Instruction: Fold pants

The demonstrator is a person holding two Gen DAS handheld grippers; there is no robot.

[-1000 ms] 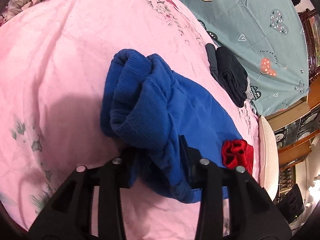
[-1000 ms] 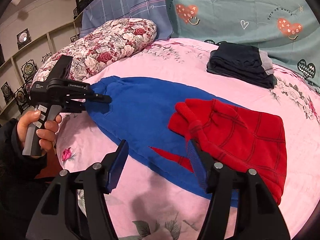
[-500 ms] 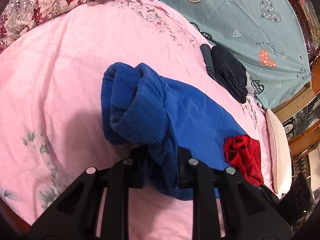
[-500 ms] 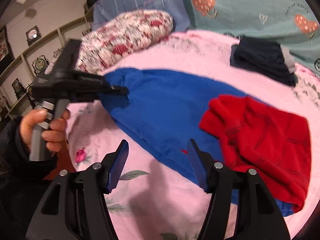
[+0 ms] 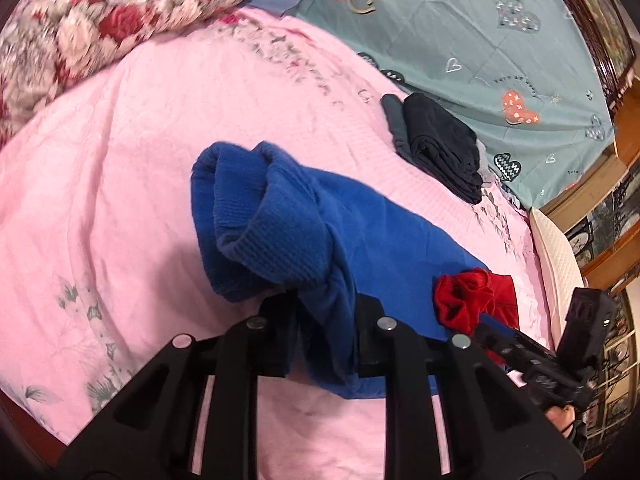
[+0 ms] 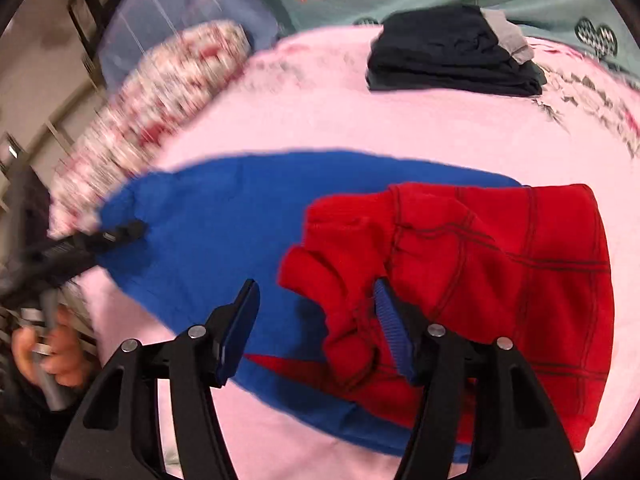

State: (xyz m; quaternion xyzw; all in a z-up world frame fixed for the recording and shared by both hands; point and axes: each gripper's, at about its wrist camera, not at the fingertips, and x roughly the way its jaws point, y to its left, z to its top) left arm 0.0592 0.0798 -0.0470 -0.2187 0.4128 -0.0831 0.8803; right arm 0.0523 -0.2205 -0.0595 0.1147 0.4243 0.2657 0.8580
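Blue and red pants (image 6: 248, 232) lie across a pink bedspread (image 6: 400, 128). The blue leg end with its ribbed cuff (image 5: 276, 236) is bunched up in the left wrist view. My left gripper (image 5: 326, 328) is shut on the blue fabric near that cuff. The red part (image 6: 500, 276) lies folded over the blue at the right. My right gripper (image 6: 316, 328) is open, its blue pads just above the red part's bunched edge. The left gripper also shows in the right wrist view (image 6: 120, 236), and the right gripper in the left wrist view (image 5: 532, 356).
A stack of folded dark clothes (image 6: 452, 56) lies at the far side of the bed. A floral pillow (image 5: 100, 16) and a teal quilt (image 5: 480, 32) lie beyond. A white pillow (image 5: 556, 256) sits at the bed's right edge.
My left gripper has closed on the blue fabric. My right gripper has moved forward and right, from over the blue leg to the red part's edge, staying open.
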